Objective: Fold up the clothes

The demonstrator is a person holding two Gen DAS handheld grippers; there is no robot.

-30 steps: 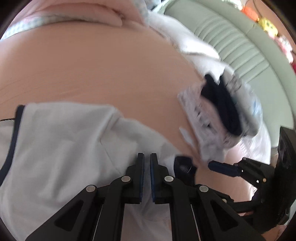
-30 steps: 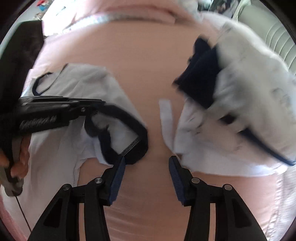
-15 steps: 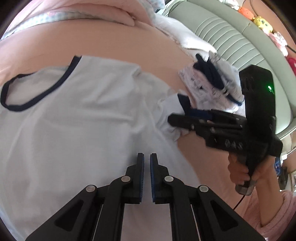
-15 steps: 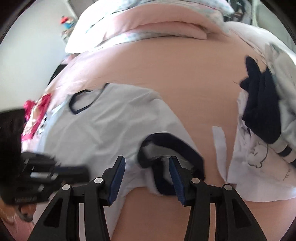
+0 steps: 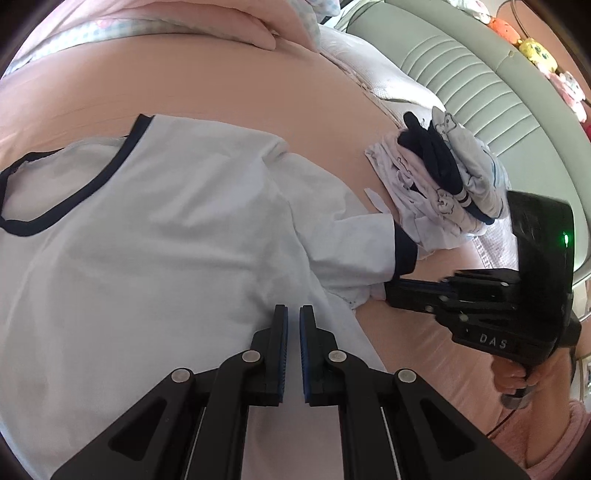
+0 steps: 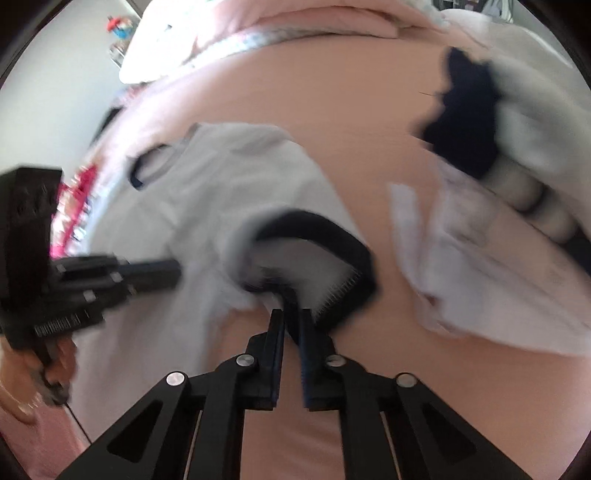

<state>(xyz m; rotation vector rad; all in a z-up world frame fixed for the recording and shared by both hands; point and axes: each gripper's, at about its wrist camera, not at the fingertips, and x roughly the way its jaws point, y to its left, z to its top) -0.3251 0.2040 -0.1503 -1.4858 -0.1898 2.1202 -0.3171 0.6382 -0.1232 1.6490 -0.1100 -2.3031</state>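
A pale blue T-shirt (image 5: 155, 236) with navy trim lies spread flat on a pink bed (image 5: 207, 81), its neckline toward 10 o'clock in the left wrist view and its short sleeve (image 5: 354, 251) reaching toward 3 o'clock. The left hand-held gripper (image 5: 293, 314) hangs over the shirt's body near its lower edge, its jaws drawn narrow with only a thin gap between the blue pads; whether any cloth is caught between them cannot be told. The right hand-held gripper (image 6: 291, 321) is closed on the navy sleeve cuff (image 6: 332, 258), with the dark band running down between its pads. In the left wrist view this same gripper (image 5: 391, 295) comes in from 3 o'clock, its tip touching the sleeve's end. A pile of small clothes (image 5: 439, 188), white printed pieces with a dark navy item on top, sits just beside the sleeve at 2 o'clock. Behind it stands a grey-green padded headboard (image 5: 480, 85). A rolled pink blanket (image 5: 221, 22) lies at 12 o'clock.
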